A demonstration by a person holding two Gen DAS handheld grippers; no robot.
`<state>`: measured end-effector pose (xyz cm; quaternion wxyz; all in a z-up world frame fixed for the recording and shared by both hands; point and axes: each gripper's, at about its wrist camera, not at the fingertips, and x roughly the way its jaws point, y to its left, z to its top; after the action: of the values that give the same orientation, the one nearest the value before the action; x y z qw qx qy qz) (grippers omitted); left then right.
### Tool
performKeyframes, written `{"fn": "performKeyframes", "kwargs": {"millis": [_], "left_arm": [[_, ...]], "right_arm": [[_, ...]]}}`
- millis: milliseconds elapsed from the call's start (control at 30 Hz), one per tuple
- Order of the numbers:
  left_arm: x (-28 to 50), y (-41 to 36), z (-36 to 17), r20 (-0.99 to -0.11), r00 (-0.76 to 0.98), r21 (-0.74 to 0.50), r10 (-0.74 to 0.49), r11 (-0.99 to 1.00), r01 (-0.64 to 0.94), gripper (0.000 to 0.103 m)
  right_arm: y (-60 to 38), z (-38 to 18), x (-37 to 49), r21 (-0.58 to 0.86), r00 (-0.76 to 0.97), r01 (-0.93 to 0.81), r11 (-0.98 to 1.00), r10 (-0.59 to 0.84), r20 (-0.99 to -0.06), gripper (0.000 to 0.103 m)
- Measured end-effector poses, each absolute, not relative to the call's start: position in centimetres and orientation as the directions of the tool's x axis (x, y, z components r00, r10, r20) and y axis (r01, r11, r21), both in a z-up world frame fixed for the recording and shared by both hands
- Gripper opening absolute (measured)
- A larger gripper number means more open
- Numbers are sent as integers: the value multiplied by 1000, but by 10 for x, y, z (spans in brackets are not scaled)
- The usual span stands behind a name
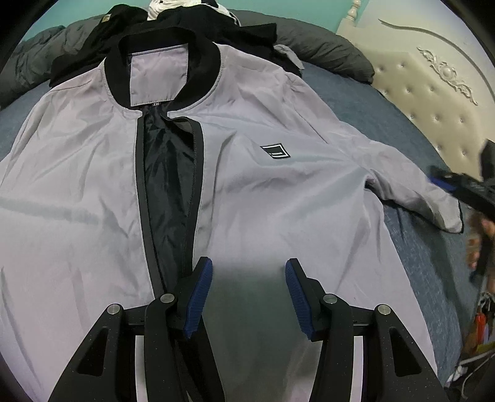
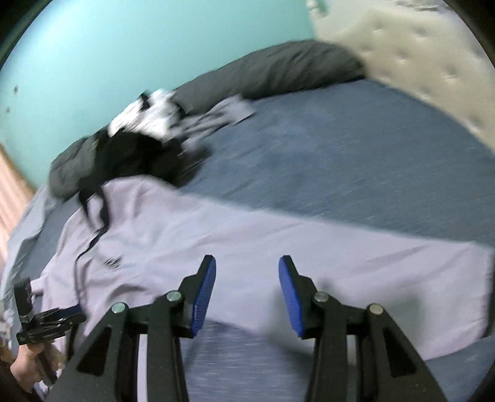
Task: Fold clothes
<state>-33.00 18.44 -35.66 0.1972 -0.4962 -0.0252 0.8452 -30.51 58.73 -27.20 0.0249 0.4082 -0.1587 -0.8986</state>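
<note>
A pale lilac jacket [image 1: 278, 191] lies face up on the blue bed [image 1: 402, 130], with a black collar [image 1: 164, 58], an open zipper and dark lining showing. My left gripper [image 1: 248, 264] hovers open over the jacket's lower front, nothing between its blue pads [image 1: 198, 297]. The jacket's right sleeve [image 1: 417, 191] stretches out sideways. In the blurred right wrist view, my right gripper [image 2: 247, 261] is open just above that sleeve [image 2: 340, 263], holding nothing. The left gripper [image 2: 46, 318] shows at the lower left there, held by a hand [image 2: 27, 368].
A heap of black and white clothes [image 1: 185, 21] sits beyond the collar, against a grey duvet roll [image 1: 324, 43]. A tufted cream headboard [image 1: 433, 80] bounds the bed on the right. A teal wall [image 2: 139, 46] stands behind. Bare blue sheet [image 2: 340, 154] lies beyond the sleeve.
</note>
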Motion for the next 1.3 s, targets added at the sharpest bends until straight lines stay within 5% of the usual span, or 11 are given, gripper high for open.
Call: {"fn": "performKeyframes", "kwargs": {"millis": [233, 467, 667, 1300], "left_arm": [[-314, 163, -352, -840, -416, -232, 348, -923, -306, 54], [-282, 124, -330, -843, -410, -242, 348, -927, -288, 54], [-255, 91, -311, -845, -406, -251, 347, -929, -272, 60], [-123, -75, -336, -941, -222, -254, 255, -967, -32, 66]], "right_arm": [[536, -335, -342, 235, -520, -119, -965, -141, -842, 43], [537, -300, -308, 319, -546, -88, -944, -222, -808, 43], [515, -297, -250, 419, -395, -17, -908, -379, -837, 50], [445, -339, -118, 438, -143, -59, -897, -427, -893, 54]]}}
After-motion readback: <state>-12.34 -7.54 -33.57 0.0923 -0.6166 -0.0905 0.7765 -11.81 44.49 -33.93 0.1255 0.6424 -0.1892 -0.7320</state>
